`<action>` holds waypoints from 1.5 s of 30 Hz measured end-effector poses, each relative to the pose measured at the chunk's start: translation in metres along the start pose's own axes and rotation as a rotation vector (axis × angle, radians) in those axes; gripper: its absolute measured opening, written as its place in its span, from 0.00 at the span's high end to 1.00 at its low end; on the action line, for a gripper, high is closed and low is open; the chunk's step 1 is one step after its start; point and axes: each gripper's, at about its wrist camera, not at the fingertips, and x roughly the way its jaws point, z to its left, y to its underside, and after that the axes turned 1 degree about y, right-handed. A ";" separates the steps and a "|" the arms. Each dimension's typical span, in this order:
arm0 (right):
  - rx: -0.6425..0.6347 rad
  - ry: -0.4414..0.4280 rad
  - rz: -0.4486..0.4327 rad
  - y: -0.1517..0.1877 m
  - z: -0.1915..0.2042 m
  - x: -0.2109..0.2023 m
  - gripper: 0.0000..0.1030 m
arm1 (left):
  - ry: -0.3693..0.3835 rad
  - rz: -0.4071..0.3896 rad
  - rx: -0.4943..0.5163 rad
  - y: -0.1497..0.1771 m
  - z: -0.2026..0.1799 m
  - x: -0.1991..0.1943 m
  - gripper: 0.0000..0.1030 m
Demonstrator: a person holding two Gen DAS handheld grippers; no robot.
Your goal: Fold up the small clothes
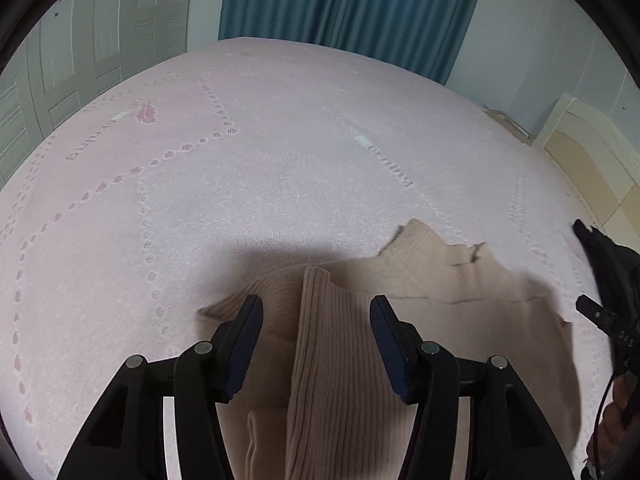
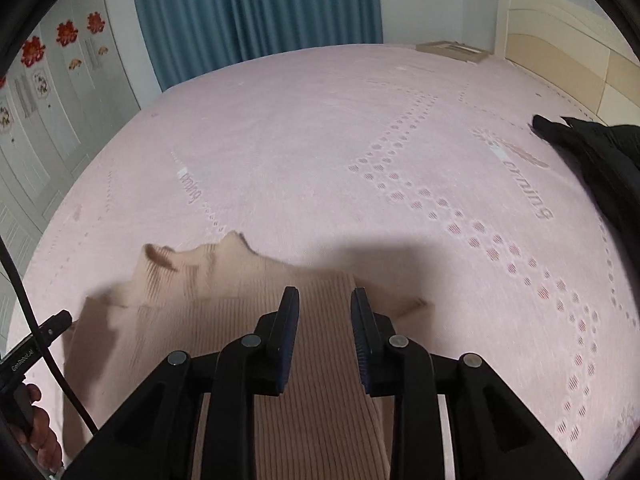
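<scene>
A beige ribbed knit top (image 1: 420,280) lies on the pink bedspread (image 1: 280,152), its collar pointing away from me. In the left wrist view a ribbed sleeve (image 1: 324,360) lies folded across the body, running between my fingers. My left gripper (image 1: 316,308) is open just above it, holding nothing. In the right wrist view the same top (image 2: 200,304) lies below my right gripper (image 2: 325,298), with a ribbed strip (image 2: 320,400) running between the open jaws. The right gripper is open and grips nothing.
A black garment (image 2: 592,148) lies at the right side of the bed (image 2: 320,120), near a cream headboard (image 2: 560,32). Blue curtains (image 1: 352,4) and white wardrobe doors (image 1: 80,52) stand beyond the bed. The other gripper's edge shows at far right (image 1: 600,316).
</scene>
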 end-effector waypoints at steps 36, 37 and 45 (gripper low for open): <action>-0.003 0.024 0.108 0.026 -0.013 0.054 0.71 | -0.001 0.024 -0.029 0.006 0.006 0.036 0.79; -0.005 0.025 0.107 0.026 -0.013 0.055 0.75 | -0.006 0.024 -0.031 0.006 0.006 0.037 0.82; 0.002 -0.011 0.019 0.025 -0.014 0.039 0.95 | 0.068 -0.089 -0.070 0.003 0.012 0.016 0.93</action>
